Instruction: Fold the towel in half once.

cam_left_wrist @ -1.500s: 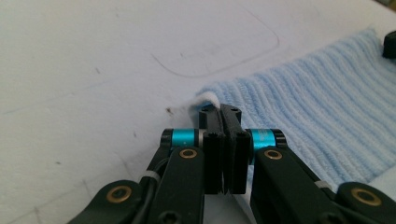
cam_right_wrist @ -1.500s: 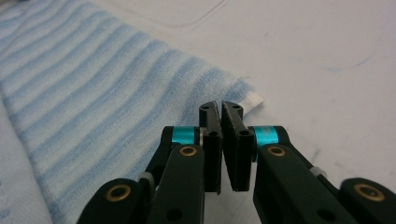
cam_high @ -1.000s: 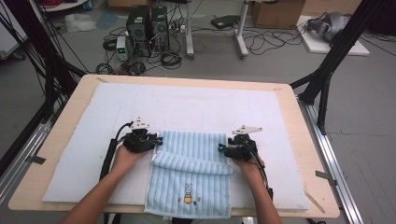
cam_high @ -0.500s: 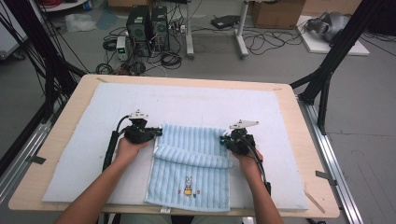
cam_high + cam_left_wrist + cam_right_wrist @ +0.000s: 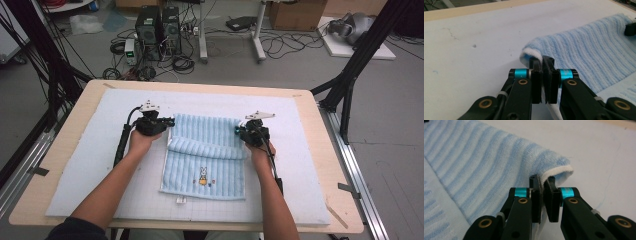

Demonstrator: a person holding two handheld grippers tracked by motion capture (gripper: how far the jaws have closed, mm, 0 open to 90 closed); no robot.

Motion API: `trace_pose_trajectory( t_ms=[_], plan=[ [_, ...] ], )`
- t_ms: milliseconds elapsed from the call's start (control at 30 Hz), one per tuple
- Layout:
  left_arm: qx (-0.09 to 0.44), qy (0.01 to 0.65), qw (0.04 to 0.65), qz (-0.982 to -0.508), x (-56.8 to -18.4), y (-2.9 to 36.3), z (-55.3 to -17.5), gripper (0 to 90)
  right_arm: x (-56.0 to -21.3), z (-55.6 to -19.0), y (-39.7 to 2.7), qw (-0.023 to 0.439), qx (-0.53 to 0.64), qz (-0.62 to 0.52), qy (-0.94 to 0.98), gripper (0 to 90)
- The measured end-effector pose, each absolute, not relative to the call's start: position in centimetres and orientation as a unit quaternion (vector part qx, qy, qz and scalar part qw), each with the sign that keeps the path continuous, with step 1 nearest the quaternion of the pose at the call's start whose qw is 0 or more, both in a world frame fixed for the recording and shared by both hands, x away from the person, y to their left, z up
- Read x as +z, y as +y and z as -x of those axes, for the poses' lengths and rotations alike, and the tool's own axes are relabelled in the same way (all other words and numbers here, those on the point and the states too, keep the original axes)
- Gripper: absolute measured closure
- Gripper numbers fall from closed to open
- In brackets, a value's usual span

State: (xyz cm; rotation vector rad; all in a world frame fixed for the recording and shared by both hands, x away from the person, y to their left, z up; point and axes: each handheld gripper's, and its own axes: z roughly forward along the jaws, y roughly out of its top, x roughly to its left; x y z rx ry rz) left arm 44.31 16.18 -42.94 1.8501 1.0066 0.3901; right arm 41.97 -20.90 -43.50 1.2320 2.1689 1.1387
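Note:
A light blue striped towel [image 5: 205, 167] with a small rabbit stitched on it lies on the white mat [image 5: 95, 155]. Its far part is folded over itself in a roll across the middle. My left gripper [image 5: 170, 121] is shut on the towel's far left corner; in the left gripper view the jaws [image 5: 542, 61] pinch the white-edged corner of the towel [image 5: 586, 47]. My right gripper [image 5: 239, 130] is shut on the far right corner, and in the right gripper view it [image 5: 542, 181] clamps the hem of the towel [image 5: 486, 157]. Both corners are lifted slightly off the mat.
The mat covers most of a wooden table [image 5: 325, 150]. Bare mat stretches beyond the towel toward the far edge and to both sides. Black frame posts [image 5: 350, 75] stand beside the table; computers [image 5: 160, 25] and cables sit on the floor behind.
Both grippers have moved away from the person with the towel's corners. The folded layer has been drawn farther across the towel and the rabbit now lies in full view.

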Motion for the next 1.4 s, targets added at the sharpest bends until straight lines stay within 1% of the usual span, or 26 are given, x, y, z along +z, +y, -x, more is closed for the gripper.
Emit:
trace_pose_trajectory(
  t_ms=[167,267,300,333,367,400,467,667,767,833,867,900,1000,1067,1100,1200,1267,1300,1333,1400],
  plan=[
    [0.166,0.416,0.475,-0.757,-43.0,16.1,-44.9,85.3,-43.9,-42.7,-20.9,0.202,0.405,-0.444,0.773,84.8],
    [0.169,0.426,0.454,-0.764,-43.4,16.0,-45.0,83.9,-44.0,-43.1,-20.7,0.207,0.4,-0.443,0.775,84.6],
    [0.173,0.434,0.447,-0.763,-43.5,16.1,-45.0,81.5,-44.1,-43.2,-20.6,0.206,0.395,-0.446,0.776,84.0],
    [0.171,0.447,0.444,-0.758,-43.5,16.3,-45.1,72.8,-44.1,-43.2,-20.6,0.209,0.393,-0.446,0.777,81.6],
    [0.166,0.454,0.447,-0.753,-43.4,16.5,-45.1,65.3,-44.1,-43.2,-20.7,0.208,0.393,-0.452,0.773,76.4],
    [0.163,0.456,0.451,-0.75,-43.3,16.8,-45.0,64.2,-44.1,-43.2,-20.9,0.206,0.397,-0.458,0.768,70.9],
    [0.154,0.454,0.462,-0.747,-42.9,17.2,-44.8,58.7,-43.7,-43.0,-21.3,0.2,0.407,-0.467,0.759,66.4],
    [0.138,0.412,0.5,-0.749,-42.2,17.6,-43.3,59.7,-42.3,-41.5,-22.6,0.185,0.437,-0.462,0.749,58.4],
    [0.117,0.394,0.503,-0.76,-42.9,17.3,-42.5,59.5,-42.4,-40.5,-23.1,0.173,0.435,-0.455,0.758,55.0],
    [0.1,0.386,0.501,-0.768,-43.1,16.8,-42.2,58.9,-42.6,-39.8,-23.5,0.156,0.436,-0.449,0.765,54.4],
    [0.101,0.384,0.498,-0.771,-43.2,16.6,-42.0,58.8,-42.7,-39.5,-23.7,0.15,0.431,-0.445,0.771,54.1],
    [0.103,0.383,0.493,-0.774,-43.3,16.4,-41.9,58.8,-42.8,-39.2,-23.8,0.14,0.423,-0.447,0.776,54.1],
    [0.096,0.384,0.475,-0.786,-43.8,15.8,-41.7,58.1,-43.0,-38.0,-24.5,0.127,0.448,-0.443,0.766,56.2],
    [0.096,0.385,0.468,-0.79,-44.2,15.5,-41.4,60.3,-43.1,-37.6,-24.8,0.116,0.448,-0.44,0.77,58.0],
    [0.095,0.383,0.467,-0.791,-44.4,15.4,-41.2,63.1,-43.2,-37.5,-24.9,0.108,0.449,-0.437,0.772,59.2],
    [0.097,0.372,0.454,-0.804,-44.5,15.4,-40.7,78.7,-43.6,-37.2,-24.6,0.09,0.455,-0.424,0.778,62.2],
    [0.1,0.371,0.464,-0.798,-44.5,15.5,-40.3,82.1,-43.9,-37.2,-24.3,0.071,0.454,-0.418,0.784,63.6],
    [0.099,0.368,0.464,-0.799,-44.5,15.6,-40.1,82.7,-44.1,-37.2,-24.2,0.063,0.449,-0.416,0.789,65.2],
    [0.099,0.37,0.468,-0.797,-44.6,15.7,-40.0,83.1,-44.3,-37.1,-24.1,0.053,0.444,-0.412,0.794,71.2],
    [0.094,0.371,0.478,-0.791,-44.6,16.1,-39.7,83.5,-44.4,-37.0,-24.0,0.055,0.437,-0.406,0.801,79.6]
  ],
)
